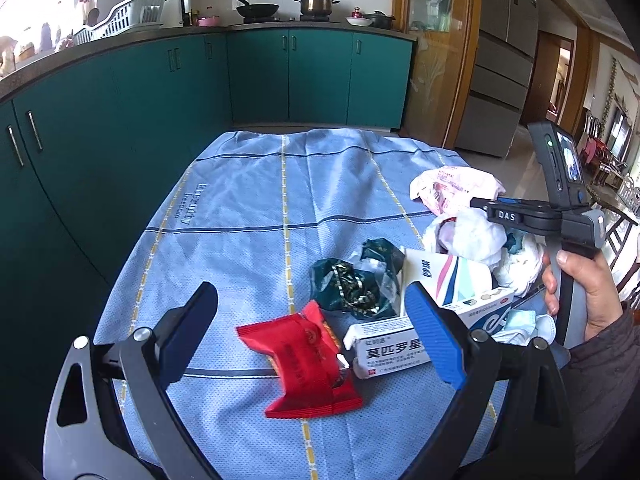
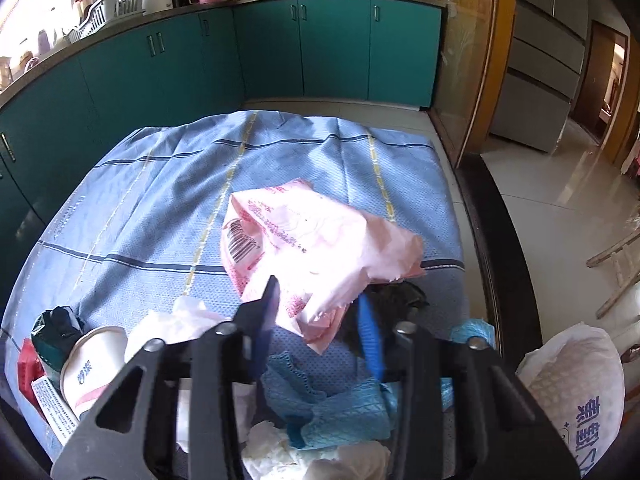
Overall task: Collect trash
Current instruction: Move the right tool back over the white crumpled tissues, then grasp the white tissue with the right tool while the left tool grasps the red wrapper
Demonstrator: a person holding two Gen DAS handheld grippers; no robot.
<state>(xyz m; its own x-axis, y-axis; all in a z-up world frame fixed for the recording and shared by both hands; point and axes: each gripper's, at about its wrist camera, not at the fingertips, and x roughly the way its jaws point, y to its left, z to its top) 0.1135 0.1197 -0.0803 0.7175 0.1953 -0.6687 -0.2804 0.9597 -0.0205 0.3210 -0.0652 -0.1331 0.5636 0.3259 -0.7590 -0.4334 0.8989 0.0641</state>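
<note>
Your left gripper [image 1: 312,340] is wide open over the red packet [image 1: 304,364]. Your right gripper [image 2: 320,312] has narrow fingers around the pink wrapper [image 2: 320,240], near the table's [image 2: 140,208] right edge. You cannot tell if they pinch it.

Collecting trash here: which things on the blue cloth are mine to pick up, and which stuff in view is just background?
Trash to collect:
red wrapper
green foil wrapper
medicine box
pink plastic bag
crumpled tissues
blue mask

Leave alone:
blue cloth
wok
steel pot
dish rack
fridge
</note>
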